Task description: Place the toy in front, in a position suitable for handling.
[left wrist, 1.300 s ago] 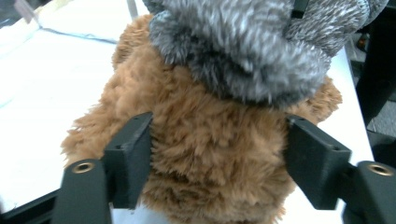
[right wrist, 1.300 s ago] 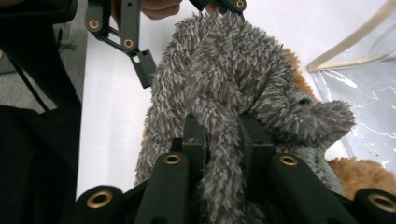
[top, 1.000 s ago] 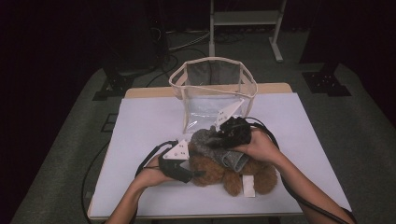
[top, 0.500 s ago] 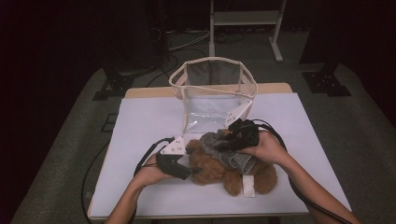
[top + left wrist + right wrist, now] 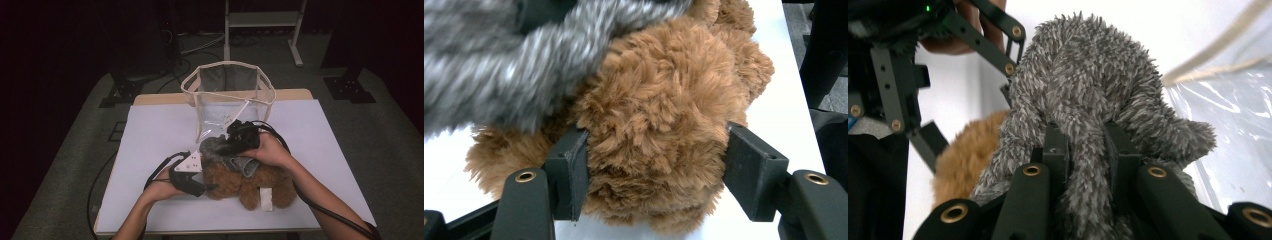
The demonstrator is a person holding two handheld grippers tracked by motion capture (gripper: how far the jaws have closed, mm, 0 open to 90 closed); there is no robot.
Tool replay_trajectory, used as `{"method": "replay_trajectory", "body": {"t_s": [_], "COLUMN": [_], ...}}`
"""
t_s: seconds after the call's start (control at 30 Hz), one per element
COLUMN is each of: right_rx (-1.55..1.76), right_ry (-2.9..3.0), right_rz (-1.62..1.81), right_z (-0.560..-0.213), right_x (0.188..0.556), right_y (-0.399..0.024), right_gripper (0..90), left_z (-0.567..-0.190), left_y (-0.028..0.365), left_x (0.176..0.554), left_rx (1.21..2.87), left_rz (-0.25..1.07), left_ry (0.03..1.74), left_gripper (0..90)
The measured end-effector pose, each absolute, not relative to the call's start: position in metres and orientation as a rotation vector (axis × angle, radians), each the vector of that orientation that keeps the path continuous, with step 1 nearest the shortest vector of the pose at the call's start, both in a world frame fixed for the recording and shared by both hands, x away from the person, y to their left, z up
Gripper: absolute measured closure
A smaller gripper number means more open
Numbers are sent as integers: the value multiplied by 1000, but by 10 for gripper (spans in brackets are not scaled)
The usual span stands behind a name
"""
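A brown teddy [image 5: 250,181] lay on the white table [image 5: 150,130], just in front of the clear bag [image 5: 227,102]. The left gripper [image 5: 210,188] was seen at the teddy's left end; in the left gripper view its pads [image 5: 569,180] were pressed into the fur on both sides, i.e. clamped on the teddy. A grey garment [image 5: 227,152] was draped over the teddy's back, bag side. The right gripper [image 5: 1083,145] was closed tight on a fold of that garment, w/ the bag just beyond.
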State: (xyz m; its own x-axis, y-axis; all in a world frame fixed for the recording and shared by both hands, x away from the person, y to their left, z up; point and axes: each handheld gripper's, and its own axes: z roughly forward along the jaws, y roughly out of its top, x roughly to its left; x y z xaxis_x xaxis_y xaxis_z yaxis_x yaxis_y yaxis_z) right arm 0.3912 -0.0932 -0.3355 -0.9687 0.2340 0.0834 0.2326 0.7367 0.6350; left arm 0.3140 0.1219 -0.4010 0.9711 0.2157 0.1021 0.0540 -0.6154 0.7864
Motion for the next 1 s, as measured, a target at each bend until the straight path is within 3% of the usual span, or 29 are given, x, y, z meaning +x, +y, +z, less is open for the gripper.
{"method": "replay_trajectory", "body": {"t_s": [0.37, 0.67, 0.8, 1.0], "right_rx": [576, 507, 454, 588], "right_ry": [2843, 2858, 2861, 2790], "right_rz": [1116, 1195, 1184, 1213], "right_z": [-328, -338, -335, -323], "right_x": [387, 369, 364, 380], "right_y": [-174, -165, -160, -190], "right_gripper": [746, 747, 746, 746], "left_z": [-398, -380, -379, -381], "left_y": [123, 114, 100, 100], "left_x": [324, 326, 326, 325], "left_rx": [2223, 2134, 2206, 2238], "left_rz": [246, 201, 223, 205], "left_ry": [234, 235, 211, 193], "left_gripper": [320, 290, 304, 332]}}
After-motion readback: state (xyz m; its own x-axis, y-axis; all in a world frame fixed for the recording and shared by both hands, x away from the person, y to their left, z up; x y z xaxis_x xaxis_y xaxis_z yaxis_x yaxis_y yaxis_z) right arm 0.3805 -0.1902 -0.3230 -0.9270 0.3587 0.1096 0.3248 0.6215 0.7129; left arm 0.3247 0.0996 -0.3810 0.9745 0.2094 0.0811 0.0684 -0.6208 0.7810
